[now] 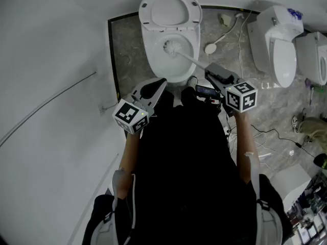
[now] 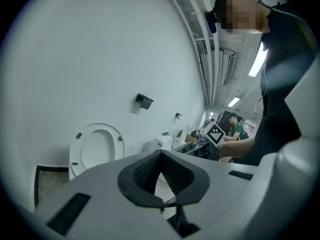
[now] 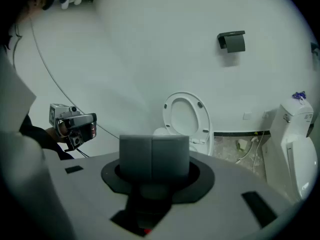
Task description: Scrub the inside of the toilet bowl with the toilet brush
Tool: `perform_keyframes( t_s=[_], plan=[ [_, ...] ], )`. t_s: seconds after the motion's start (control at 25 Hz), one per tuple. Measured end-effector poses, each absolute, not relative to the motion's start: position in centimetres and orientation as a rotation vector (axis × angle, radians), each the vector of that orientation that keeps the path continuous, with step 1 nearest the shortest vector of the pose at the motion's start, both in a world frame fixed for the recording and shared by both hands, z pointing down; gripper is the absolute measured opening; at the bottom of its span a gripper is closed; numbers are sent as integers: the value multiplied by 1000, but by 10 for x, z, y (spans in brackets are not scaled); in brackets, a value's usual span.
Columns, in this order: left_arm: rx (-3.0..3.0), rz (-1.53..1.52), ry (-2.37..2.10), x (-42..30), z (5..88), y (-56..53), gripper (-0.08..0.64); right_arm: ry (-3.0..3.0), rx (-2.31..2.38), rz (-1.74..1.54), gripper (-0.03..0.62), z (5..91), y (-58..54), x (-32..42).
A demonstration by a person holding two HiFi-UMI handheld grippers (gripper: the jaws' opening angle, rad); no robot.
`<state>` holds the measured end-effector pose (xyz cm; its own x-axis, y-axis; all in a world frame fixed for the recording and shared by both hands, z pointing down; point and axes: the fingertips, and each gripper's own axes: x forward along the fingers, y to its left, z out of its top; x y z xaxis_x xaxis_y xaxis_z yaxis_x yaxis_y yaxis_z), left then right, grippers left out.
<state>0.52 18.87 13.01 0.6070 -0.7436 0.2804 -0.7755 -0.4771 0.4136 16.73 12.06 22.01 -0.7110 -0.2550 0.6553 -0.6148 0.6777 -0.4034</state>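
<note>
The white toilet (image 1: pixel 168 65) stands with its lid (image 1: pixel 168 9) raised against the wall. The toilet brush (image 1: pixel 172 47) has its white bristle head down inside the bowl, and its pale handle slants back to my right gripper (image 1: pixel 210 71), which is shut on the handle's end. In the right gripper view the grey pads (image 3: pixel 154 156) press together and hide the handle, with the toilet (image 3: pixel 186 118) beyond. My left gripper (image 1: pixel 161 82) hovers at the bowl's front left rim, shut and empty. Its dark jaws (image 2: pixel 161 155) meet at a point in the left gripper view.
Two more white toilets (image 1: pixel 278 45) stand to the right. A hand shower with hose (image 1: pixel 210 48) and cables lie on the grey stone floor (image 1: pixel 127 50). A black paper holder (image 3: pixel 232 41) hangs on the wall. The white wall runs close on the left.
</note>
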Motion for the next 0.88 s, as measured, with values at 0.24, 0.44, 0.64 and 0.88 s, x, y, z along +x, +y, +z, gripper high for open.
perform_keyframes(
  t_s=[0.24,0.44,0.64,0.88],
  plan=[
    [2333,82,-1195,4,134,189,9,-2323,676,855,161,224,120,166],
    [2322,80,-1199,4,135,189,9,-2333,676,878,161,222,120,166],
    [2316,74,-1200,3,137,189,9,-2328,667,867,161,223,119,164],
    [2306,82,-1201,5,138,189,9,-2315,650,870,161,226,118,164]
  ],
)
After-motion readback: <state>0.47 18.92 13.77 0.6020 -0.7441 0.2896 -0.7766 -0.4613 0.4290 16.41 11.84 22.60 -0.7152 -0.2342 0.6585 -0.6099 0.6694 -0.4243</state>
